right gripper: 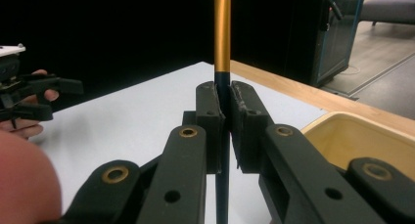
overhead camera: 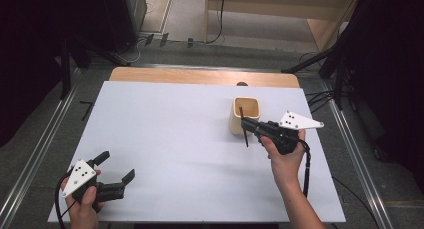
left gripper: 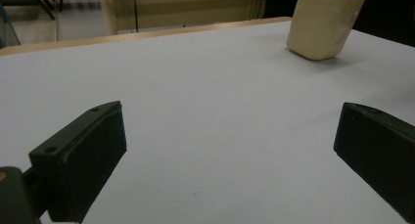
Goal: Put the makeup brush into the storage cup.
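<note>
One slender brush (right gripper: 222, 43) is clamped between the closed jaws of the right gripper (right gripper: 222, 111). In the right gripper view its dark handle passes upright between the two black pads, and above them a gold-coloured metal band leads to a pale tip at the top edge. In the high view the brush (overhead camera: 243, 126) appears as a thin dark rod held just beside the near rim of the cup (overhead camera: 245, 115), its lower end hanging in front of the cup's wall; whether it touches the cup cannot be told.

One cup stands on the table (overhead camera: 175, 139), toward the far right. It is cream-coloured, smooth and matt, squarish with rounded corners and open at the top; in the left gripper view the cup (left gripper: 325, 23) tapers slightly toward its base.

Two grippers are present. The right gripper (overhead camera: 245, 123) is held by the right hand (overhead camera: 285, 156) and carries a grey three-cornered plate. The left gripper (overhead camera: 117, 168) rests low at the near left corner of the table, well apart from the cup, in the left hand (overhead camera: 82, 201); its two blocky black jaws stand wide apart with nothing between them, as the left gripper view confirms.

The table has a flat white sheet surface with a wooden strip (overhead camera: 200, 76) along its far edge. Nothing lies between the left gripper and the cup.
</note>
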Demonstrator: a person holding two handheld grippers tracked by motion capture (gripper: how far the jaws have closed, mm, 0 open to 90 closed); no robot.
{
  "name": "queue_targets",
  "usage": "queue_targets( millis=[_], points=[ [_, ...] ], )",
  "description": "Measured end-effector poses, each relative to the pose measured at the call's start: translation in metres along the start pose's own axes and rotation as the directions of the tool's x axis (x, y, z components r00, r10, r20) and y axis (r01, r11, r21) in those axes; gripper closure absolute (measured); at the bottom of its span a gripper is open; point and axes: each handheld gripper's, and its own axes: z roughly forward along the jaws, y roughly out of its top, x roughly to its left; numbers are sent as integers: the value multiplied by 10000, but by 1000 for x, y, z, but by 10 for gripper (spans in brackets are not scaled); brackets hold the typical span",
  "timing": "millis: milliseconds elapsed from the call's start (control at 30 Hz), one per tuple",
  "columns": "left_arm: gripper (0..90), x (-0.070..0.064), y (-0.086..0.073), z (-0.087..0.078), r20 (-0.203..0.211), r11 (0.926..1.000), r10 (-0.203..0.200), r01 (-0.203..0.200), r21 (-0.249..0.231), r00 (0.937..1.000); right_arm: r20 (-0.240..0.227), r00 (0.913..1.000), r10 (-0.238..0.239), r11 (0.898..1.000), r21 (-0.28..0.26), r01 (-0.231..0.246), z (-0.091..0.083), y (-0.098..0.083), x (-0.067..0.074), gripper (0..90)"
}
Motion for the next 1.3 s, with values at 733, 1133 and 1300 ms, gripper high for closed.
queue_targets(
  millis=[733,1133,1300],
  points=[
    [0,0,0,-1,5,10000,58,-58,-49,10000,529,9980,-338,9913,-1254,402,1,11,-8,845],
    [0,0,0,0,9,10000,66,-66,-14,10000,645,9979,-25,9826,-1853,144,1,13,-16,845],
    [0,0,0,-1,-4,10000,61,-61,-32,10000,713,9974,41,9796,-2008,104,2,16,-19,845]
  ],
)
